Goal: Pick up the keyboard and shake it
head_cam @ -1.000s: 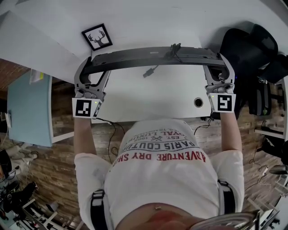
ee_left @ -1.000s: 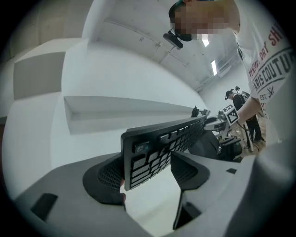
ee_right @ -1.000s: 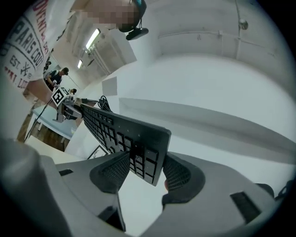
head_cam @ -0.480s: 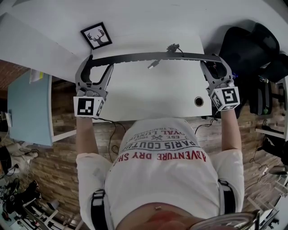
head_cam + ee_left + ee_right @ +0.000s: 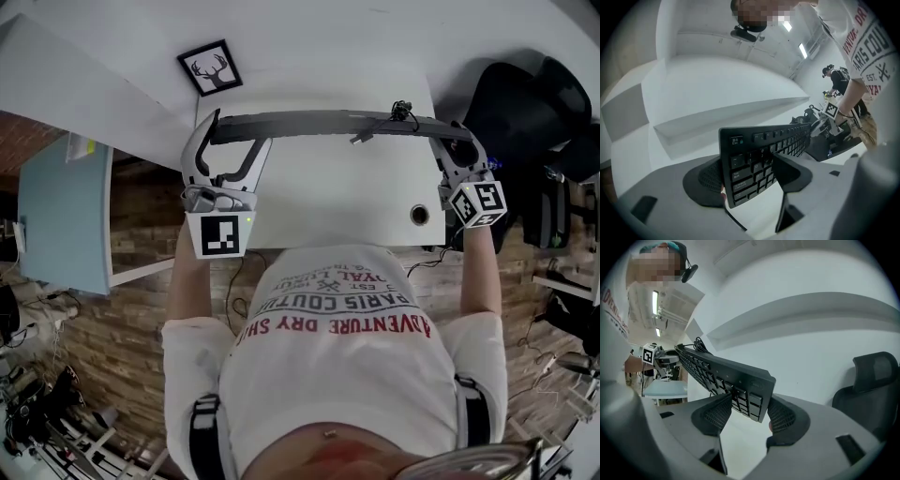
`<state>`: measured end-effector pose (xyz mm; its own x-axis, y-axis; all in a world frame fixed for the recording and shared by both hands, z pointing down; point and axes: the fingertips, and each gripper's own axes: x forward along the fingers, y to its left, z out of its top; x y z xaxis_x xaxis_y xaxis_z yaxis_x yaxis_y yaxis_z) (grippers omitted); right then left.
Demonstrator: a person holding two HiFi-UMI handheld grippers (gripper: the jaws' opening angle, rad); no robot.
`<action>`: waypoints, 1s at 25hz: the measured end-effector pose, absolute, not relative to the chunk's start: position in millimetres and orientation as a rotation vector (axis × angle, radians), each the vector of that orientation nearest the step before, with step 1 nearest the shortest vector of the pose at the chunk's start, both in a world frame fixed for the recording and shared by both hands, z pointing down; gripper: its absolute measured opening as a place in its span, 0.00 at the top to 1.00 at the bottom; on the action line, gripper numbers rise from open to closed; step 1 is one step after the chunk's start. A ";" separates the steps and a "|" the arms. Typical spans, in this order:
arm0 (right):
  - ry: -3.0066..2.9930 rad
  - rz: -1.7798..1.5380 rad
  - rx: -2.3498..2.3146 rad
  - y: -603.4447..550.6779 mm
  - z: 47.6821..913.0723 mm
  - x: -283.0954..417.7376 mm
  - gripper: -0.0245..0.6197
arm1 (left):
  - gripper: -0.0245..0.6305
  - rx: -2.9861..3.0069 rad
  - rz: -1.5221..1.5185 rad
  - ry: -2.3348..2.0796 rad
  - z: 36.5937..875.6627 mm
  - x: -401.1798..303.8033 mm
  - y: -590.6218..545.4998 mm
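**Keyboard held clear of the desk at both ends, mid-shake**

Nearest the camera, the left gripper (image 5: 228, 136) and the right gripper (image 5: 454, 141) are seen with a square-patterned marker cube (image 5: 221, 235) on the back of each. Each is clamped on one short end of the keyboard (image 5: 319, 124), which is carried in the air above the desk (image 5: 328, 197). In the left gripper view the Esc end is pinched between the jaws. In the right gripper view the opposite end is squeezed between the dark, mesh-textured pads (image 5: 715, 414).

Compared with a second ago, the keyboard has been turned from a broad band to a thin, edge-on bar and carried to the right. The left gripper has been brought in towards the middle of the desk. This is judged to be one stroke of the shake, the pick-up being already complete.

The keyboard is a long, flat slab of matt black plastic with rounded corners and low, square keys marked with pale legends. A thin black cable (image 5: 403, 111) is bunched at its far edge. The desk below is smooth and white, pierced by a round grommet hole (image 5: 419, 215). Farther off, a framed deer picture (image 5: 209, 67) lies on the white surface, and a black padded chair (image 5: 525, 103) stands at the right.
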<state>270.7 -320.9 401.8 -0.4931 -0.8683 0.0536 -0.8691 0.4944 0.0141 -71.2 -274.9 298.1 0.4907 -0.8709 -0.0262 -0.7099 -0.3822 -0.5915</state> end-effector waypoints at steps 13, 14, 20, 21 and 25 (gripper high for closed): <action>-2.657 -0.029 1.537 -315.2 387.6 281.7 0.59 | 0.48 -2.200 -0.224 1.334 297.2 -61.9 -259.0; -2.640 -0.021 1.525 -314.6 387.0 279.0 0.59 | 0.48 -2.247 -0.200 1.359 298.0 -65.4 -262.7; -2.564 -0.003 1.426 -308.0 382.9 257.1 0.59 | 0.48 -2.502 -0.168 1.430 322.4 -95.4 -287.1; -2.566 -0.019 1.411 -306.1 380.6 249.7 0.59 | 0.48 -2.537 -0.179 1.433 328.0 -104.4 -290.6; -2.587 -0.114 1.366 -297.7 370.1 225.1 0.60 | 0.48 -2.662 -0.163 1.438 344.5 -131.1 -300.8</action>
